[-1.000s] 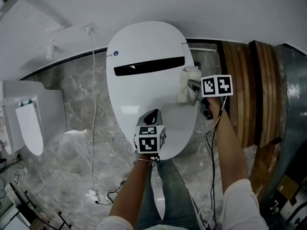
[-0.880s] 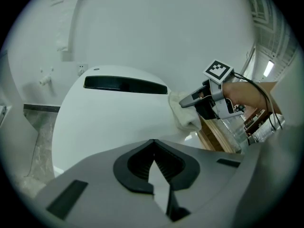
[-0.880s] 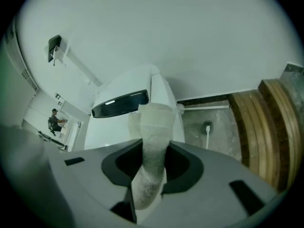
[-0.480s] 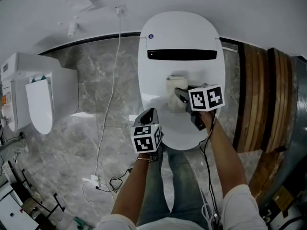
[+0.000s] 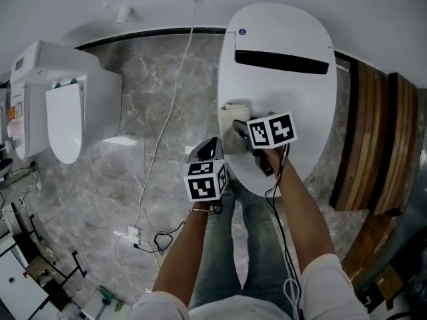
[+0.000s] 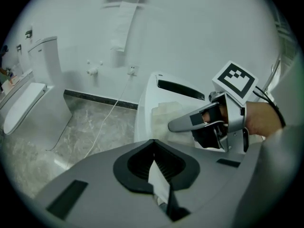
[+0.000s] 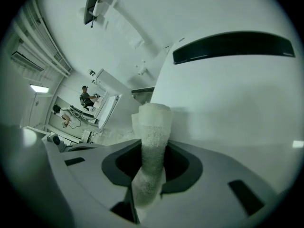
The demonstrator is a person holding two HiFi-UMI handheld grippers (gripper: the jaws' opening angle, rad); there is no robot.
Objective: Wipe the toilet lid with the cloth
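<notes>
The white toilet lid (image 5: 287,92) is down, with a dark strip near its back. A pale folded cloth (image 5: 235,111) lies pressed on the lid's left edge, and my right gripper (image 5: 237,127) is shut on it. In the right gripper view the cloth (image 7: 153,137) stands up out of the jaws against the lid (image 7: 228,99). My left gripper (image 5: 208,149) is shut on nothing and hangs beside the lid's front left edge, over the floor. The left gripper view shows the cloth (image 6: 165,114) and the right gripper (image 6: 179,124) ahead on the lid (image 6: 148,103).
A second white toilet (image 5: 63,112) stands at the left wall. A white cable (image 5: 170,105) runs down the wall and over the marble floor to a plug (image 5: 132,233). Wooden slats (image 5: 370,139) lie right of the toilet. The person's legs (image 5: 233,245) are at its front.
The right gripper has swept the cloth across the lid from its right edge to its left edge. The left gripper has gone from over the lid's front to beside its left edge.
</notes>
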